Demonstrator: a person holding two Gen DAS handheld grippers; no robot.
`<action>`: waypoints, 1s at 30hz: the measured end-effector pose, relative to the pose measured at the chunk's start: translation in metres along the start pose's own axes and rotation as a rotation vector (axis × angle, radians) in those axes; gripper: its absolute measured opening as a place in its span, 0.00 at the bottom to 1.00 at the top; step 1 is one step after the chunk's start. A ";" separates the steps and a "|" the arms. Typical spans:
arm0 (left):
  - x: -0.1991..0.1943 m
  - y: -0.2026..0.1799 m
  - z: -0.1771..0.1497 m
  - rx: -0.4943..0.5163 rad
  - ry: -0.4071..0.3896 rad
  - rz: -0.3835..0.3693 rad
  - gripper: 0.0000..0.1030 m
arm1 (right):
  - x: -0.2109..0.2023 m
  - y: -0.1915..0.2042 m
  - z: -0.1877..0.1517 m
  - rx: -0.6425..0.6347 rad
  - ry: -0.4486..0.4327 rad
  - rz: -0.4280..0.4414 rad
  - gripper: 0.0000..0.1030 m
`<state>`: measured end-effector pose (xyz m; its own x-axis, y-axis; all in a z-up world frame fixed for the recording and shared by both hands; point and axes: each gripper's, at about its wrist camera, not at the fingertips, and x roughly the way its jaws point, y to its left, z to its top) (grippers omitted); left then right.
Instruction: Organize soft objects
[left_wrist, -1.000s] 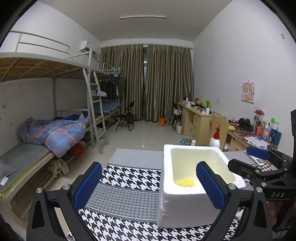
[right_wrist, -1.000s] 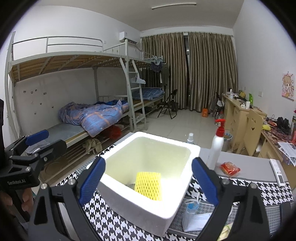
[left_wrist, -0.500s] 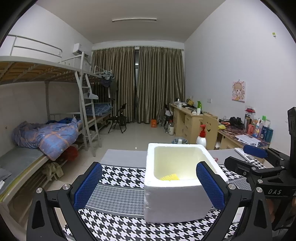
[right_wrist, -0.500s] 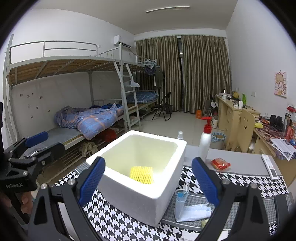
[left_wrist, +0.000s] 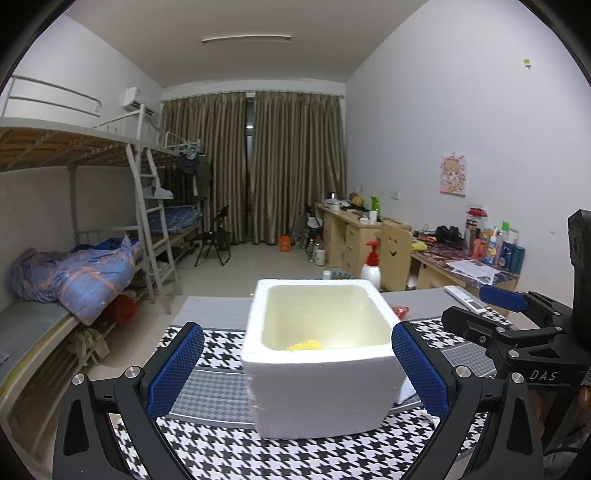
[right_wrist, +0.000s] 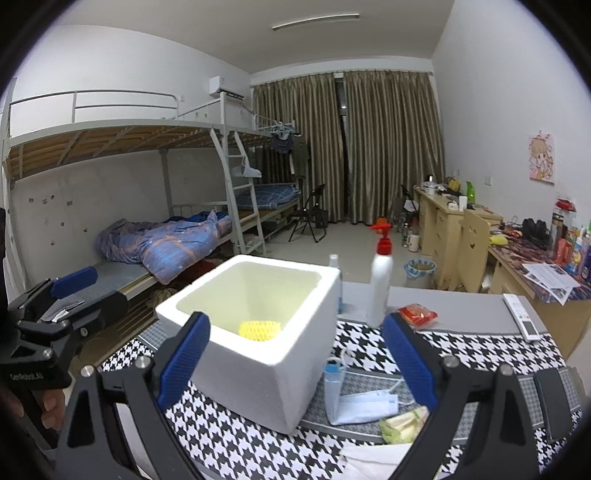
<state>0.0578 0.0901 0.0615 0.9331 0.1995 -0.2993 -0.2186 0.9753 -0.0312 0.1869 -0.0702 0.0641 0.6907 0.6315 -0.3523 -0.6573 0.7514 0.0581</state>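
Observation:
A white foam box (left_wrist: 321, 354) stands on the houndstooth tablecloth (left_wrist: 221, 454), also in the right wrist view (right_wrist: 258, 343). A yellow foam net (right_wrist: 259, 329) lies inside it; only its top edge (left_wrist: 304, 346) shows in the left wrist view. A blue face mask (right_wrist: 354, 398) and a pale green soft object (right_wrist: 402, 424) lie right of the box. My left gripper (left_wrist: 297, 369) is open and empty, pulled back before the box. My right gripper (right_wrist: 295, 358) is open and empty, also in front of the box.
A white spray bottle with red top (right_wrist: 380, 280), a small clear bottle (right_wrist: 334, 273), a red packet (right_wrist: 417, 314) and a remote (right_wrist: 522, 321) sit on the grey far part of the table. White paper (right_wrist: 369, 461) lies near the front edge. Bunk beds stand left, desks right.
Both grippers have drawn back and lowered from over the box; the box now looks smaller and farther, and more of the table shows. The yellow net stays in the box.

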 end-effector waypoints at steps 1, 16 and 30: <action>0.001 -0.002 -0.001 0.002 0.004 -0.010 0.99 | -0.001 -0.002 -0.001 0.003 0.000 -0.006 0.94; 0.010 -0.034 -0.009 0.026 0.020 -0.124 0.99 | -0.018 -0.031 -0.017 0.050 0.006 -0.084 0.94; 0.016 -0.064 -0.010 0.061 0.028 -0.227 0.99 | -0.036 -0.057 -0.031 0.081 0.004 -0.155 0.94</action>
<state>0.0837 0.0296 0.0497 0.9479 -0.0278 -0.3174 0.0146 0.9989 -0.0437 0.1906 -0.1413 0.0448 0.7810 0.5059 -0.3662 -0.5159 0.8531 0.0780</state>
